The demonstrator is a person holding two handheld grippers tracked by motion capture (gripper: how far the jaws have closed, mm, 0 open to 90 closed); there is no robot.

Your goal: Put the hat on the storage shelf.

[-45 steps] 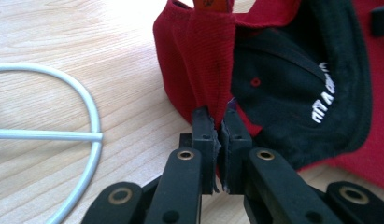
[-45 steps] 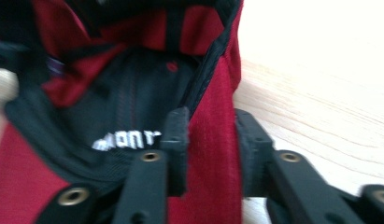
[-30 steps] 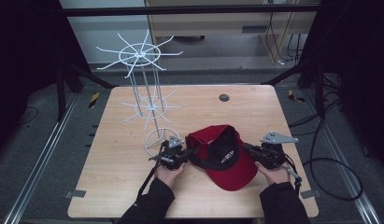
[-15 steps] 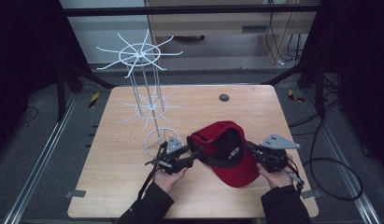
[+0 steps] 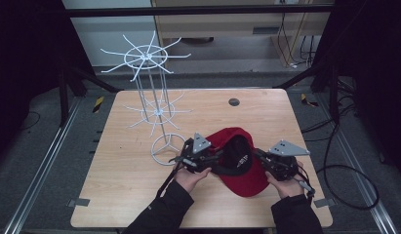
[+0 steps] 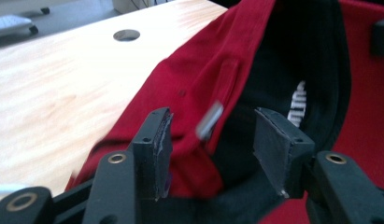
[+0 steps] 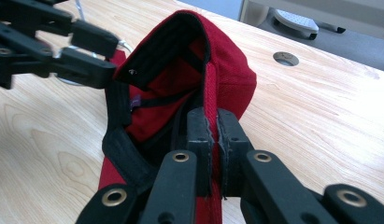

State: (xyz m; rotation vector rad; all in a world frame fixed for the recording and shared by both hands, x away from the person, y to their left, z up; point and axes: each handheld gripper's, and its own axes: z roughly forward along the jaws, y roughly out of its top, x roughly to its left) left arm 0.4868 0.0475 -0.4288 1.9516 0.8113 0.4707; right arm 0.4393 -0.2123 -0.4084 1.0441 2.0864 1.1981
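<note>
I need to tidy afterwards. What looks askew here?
The red cap is tipped inside-up near the table's front edge, rim pinched by the right gripper; the left gripper has just opened around its back edge.

One camera hangs above my side of the table point(image 5: 139, 195) and looks forward and down. Two more ride my grippers, looking close along their jaws. All three share the red cap point(image 5: 247, 176) point(image 6: 189, 93) point(image 7: 227, 60) and the round hole point(image 5: 233, 102) point(image 6: 126, 34) point(image 7: 285, 58) beyond it.
</note>
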